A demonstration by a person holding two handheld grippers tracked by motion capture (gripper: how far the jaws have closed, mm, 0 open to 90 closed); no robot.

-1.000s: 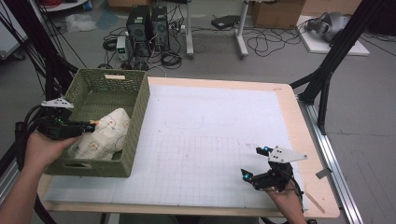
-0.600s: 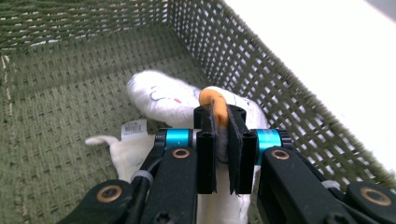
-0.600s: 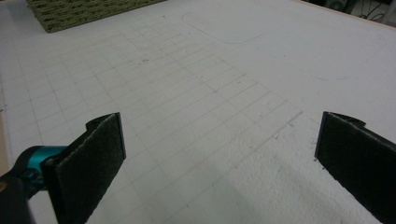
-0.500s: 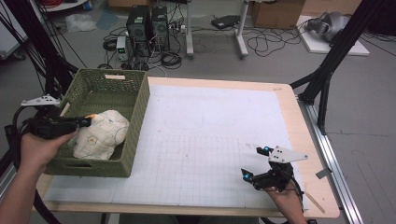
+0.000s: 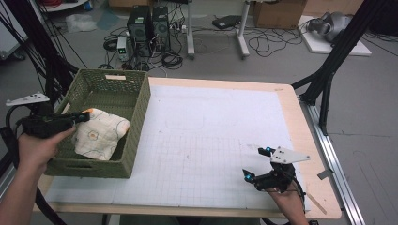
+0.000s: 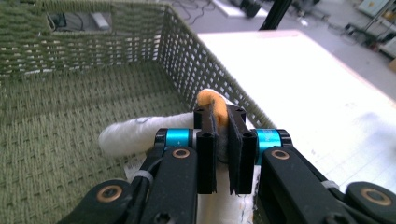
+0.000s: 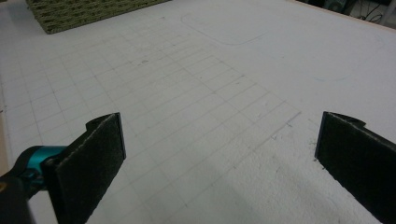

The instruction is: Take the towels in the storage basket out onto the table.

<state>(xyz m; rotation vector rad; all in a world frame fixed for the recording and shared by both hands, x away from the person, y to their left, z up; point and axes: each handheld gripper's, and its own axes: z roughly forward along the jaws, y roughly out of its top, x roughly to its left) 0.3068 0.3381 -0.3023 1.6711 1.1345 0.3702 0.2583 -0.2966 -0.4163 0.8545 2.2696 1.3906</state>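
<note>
A white cloth [image 5: 101,133] with faint printed patterns and an orange trim lies inside the green woven basket [image 5: 138,105] at the table's left. My left gripper [image 5: 83,115] reaches in over the basket's left wall and is shut on the cloth's orange-edged corner. In the left gripper view the jaws [image 6: 220,116] pinch that orange edge, with the cloth [image 6: 133,133] bunched below and the basket [image 6: 70,46] floor and walls beyond. My right gripper [image 5: 256,164] rests low over the white gridded mat near the front right, open, with nothing between its pads [image 7: 100,144].
The white gridded mat [image 5: 211,131] covers most of the wooden table [image 5: 300,122]. Black frame legs [image 5: 328,70] stand at the right. Computer towers [image 5: 148,23] and cables lie on the floor beyond the far edge.
My left gripper has drawn back to the left with the cloth corner in it, and the cloth has shifted slightly in the basket. The right gripper has stayed put.
</note>
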